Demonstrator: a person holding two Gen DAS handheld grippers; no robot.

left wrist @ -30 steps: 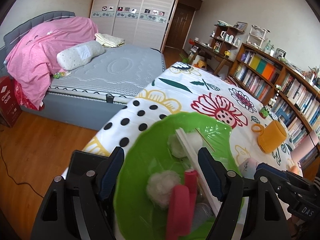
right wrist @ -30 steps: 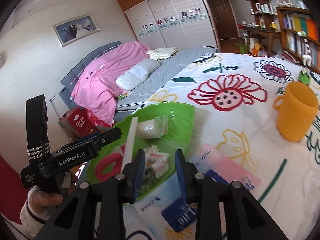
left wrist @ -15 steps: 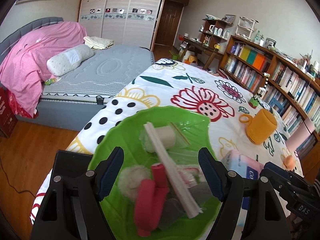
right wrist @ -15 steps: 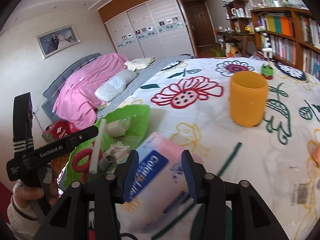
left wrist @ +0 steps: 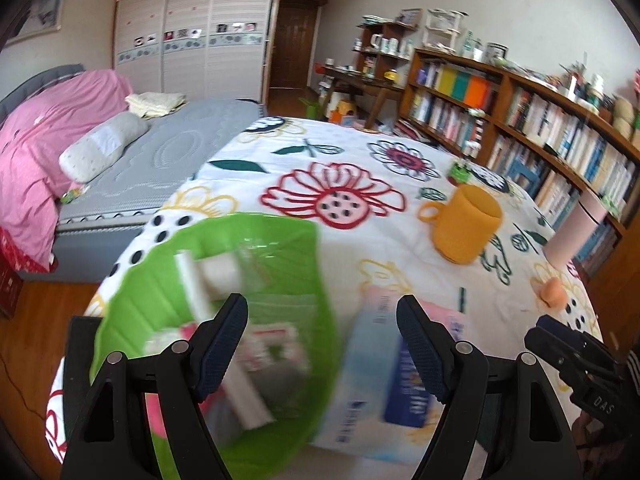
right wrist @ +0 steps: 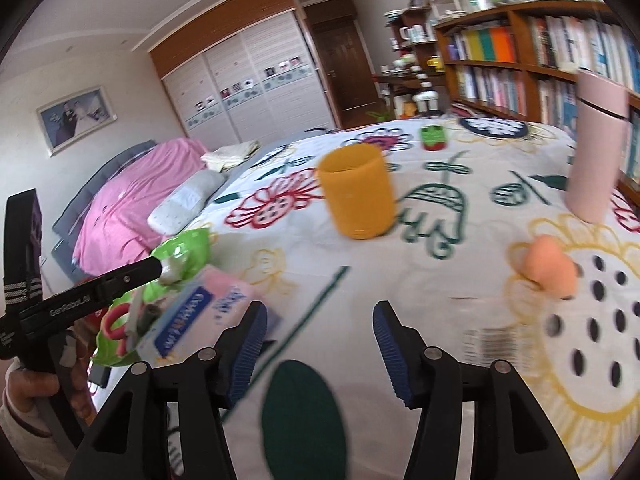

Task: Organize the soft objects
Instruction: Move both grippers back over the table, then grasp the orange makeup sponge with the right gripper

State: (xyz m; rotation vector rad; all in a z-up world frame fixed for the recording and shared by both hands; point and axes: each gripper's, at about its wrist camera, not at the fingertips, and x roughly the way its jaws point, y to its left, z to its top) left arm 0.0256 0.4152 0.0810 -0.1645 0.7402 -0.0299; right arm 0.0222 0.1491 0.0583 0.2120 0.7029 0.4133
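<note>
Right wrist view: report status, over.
Both grippers, left and right, open, empty. Peach egg-shaped sponge lies loose ahead-right on floral tablecloth. Path clear; orange plastic mug stands farther back.

The table (left wrist: pixel 348 248) is viewed low and close from both wrists, facing the bed (right wrist: pixel 132 200); the cup (left wrist: pixel 466 224) is shared.
</note>
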